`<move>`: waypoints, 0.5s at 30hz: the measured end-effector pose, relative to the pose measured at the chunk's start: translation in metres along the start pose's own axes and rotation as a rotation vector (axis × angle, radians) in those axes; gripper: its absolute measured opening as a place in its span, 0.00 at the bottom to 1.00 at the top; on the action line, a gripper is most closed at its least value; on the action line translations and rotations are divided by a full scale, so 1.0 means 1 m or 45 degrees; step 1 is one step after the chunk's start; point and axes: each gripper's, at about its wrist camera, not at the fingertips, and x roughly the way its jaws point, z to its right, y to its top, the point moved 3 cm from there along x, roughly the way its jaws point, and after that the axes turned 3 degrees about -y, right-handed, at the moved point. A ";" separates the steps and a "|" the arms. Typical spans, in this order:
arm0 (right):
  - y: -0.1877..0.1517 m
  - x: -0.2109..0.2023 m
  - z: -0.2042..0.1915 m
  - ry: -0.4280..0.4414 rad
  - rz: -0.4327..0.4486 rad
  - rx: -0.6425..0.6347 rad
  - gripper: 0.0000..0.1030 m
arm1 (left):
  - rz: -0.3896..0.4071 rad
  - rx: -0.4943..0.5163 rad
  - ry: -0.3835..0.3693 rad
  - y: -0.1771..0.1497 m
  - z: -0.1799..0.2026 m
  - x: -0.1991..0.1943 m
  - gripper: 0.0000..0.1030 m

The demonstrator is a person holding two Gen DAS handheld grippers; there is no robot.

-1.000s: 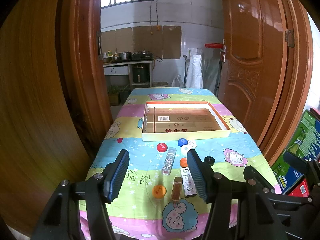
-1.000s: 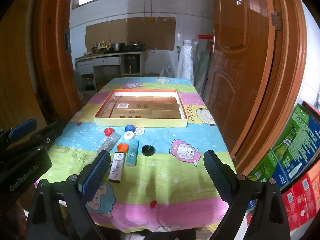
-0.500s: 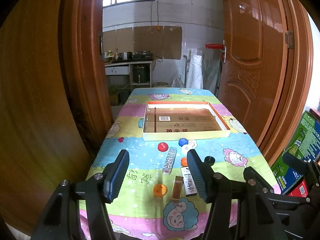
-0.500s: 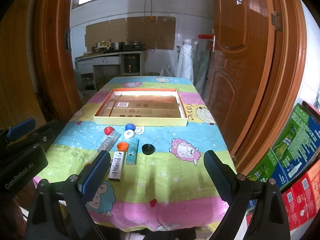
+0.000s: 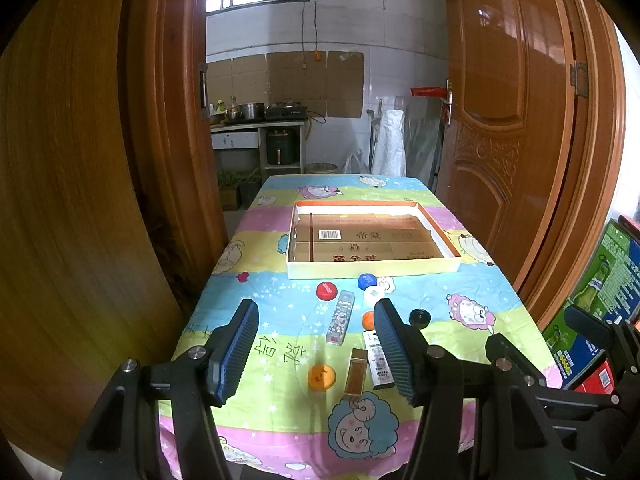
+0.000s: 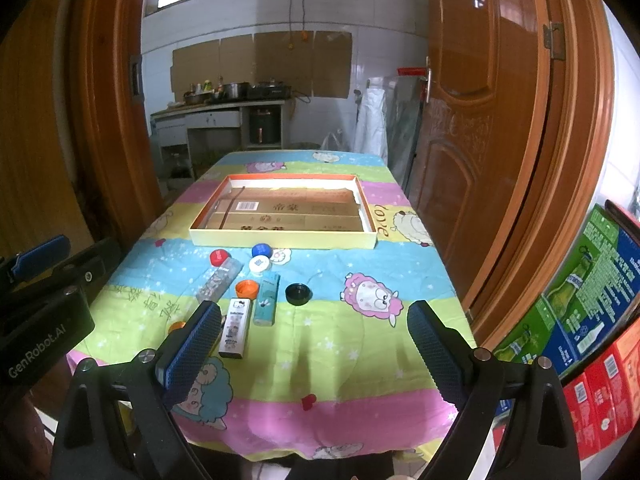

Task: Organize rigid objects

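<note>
A shallow cream tray (image 5: 372, 270) (image 6: 280, 239) lined with cardboard lies mid-table. In front of it lie bottle caps: red (image 5: 326, 291) (image 6: 219, 257), blue (image 5: 367, 281) (image 6: 261, 250), white (image 6: 259, 264), orange (image 5: 321, 377) (image 6: 246, 289), black (image 5: 419, 317) (image 6: 298, 294). Lighters lie among them: clear (image 5: 340, 317), brown (image 5: 356, 372), white (image 6: 235, 327), teal (image 6: 267, 299). My left gripper (image 5: 316, 350) and right gripper (image 6: 314, 354) are both open and empty, held above the table's near edge.
The table carries a colourful cartoon cloth (image 6: 340, 340). Wooden door leaves stand at the left (image 5: 80, 200) and right (image 5: 520, 140). Printed cartons (image 6: 580, 300) are stacked at the right. A kitchen counter (image 5: 256, 124) is beyond the table.
Both views have shifted slightly; the left gripper drew back a little from the table. Nothing on the table has moved.
</note>
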 end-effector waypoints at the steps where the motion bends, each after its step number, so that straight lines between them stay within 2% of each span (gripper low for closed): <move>1: 0.000 0.000 0.000 0.002 -0.001 0.000 0.92 | -0.001 0.001 0.001 -0.001 0.000 -0.001 0.59; 15: -0.005 0.001 -0.002 0.003 -0.005 -0.008 0.92 | -0.007 0.009 0.005 -0.001 0.001 0.001 0.59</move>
